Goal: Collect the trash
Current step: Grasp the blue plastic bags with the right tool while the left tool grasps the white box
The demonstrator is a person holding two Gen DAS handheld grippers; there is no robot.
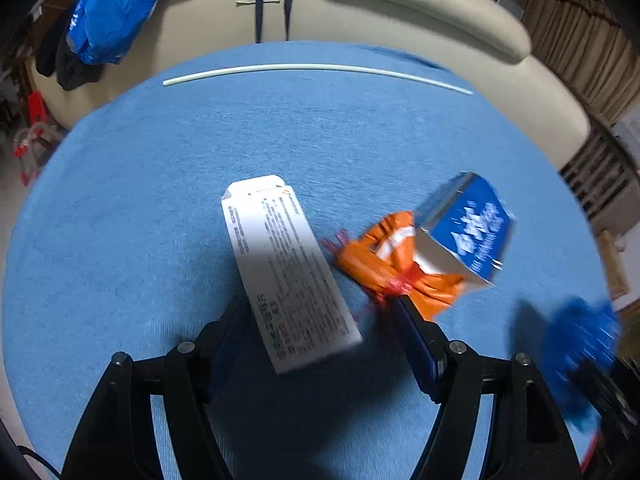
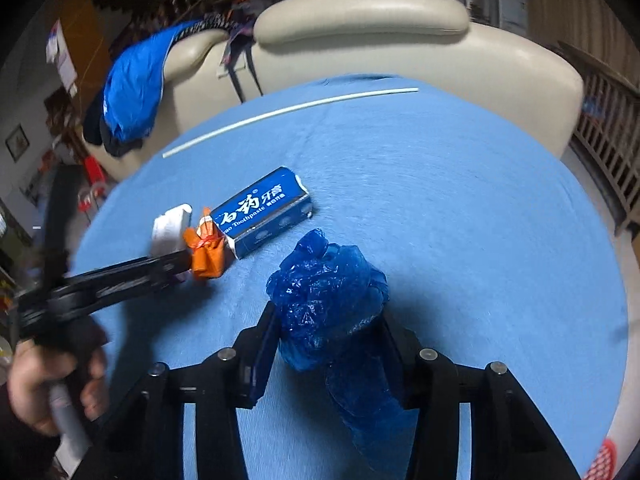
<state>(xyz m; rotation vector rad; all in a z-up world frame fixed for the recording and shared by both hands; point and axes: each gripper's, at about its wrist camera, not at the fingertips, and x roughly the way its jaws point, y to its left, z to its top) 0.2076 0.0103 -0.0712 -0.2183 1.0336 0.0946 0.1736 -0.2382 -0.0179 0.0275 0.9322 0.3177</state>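
A white printed box (image 1: 288,272) lies on the blue cloth between the fingers of my left gripper (image 1: 322,308). The jaws stand wider than the box, so the gripper is open. To its right lie an orange wrapper (image 1: 392,264) tied with red string and a blue toothpaste box (image 1: 468,228). In the right wrist view a crumpled blue plastic bag (image 2: 328,300) fills the gap of my right gripper (image 2: 329,316), whose pads press on both sides of it. The left gripper (image 2: 180,258), held by a hand (image 2: 52,380), reaches toward the white box (image 2: 172,228) beside the orange wrapper (image 2: 206,252) and the toothpaste box (image 2: 264,212).
A thin white rod (image 1: 316,67) lies along the far edge of the blue-covered table (image 1: 120,220). Behind it stands a cream sofa (image 1: 400,12) with a blue jacket (image 1: 112,12) draped over it. Furniture with wooden slats (image 2: 608,128) stands to the right.
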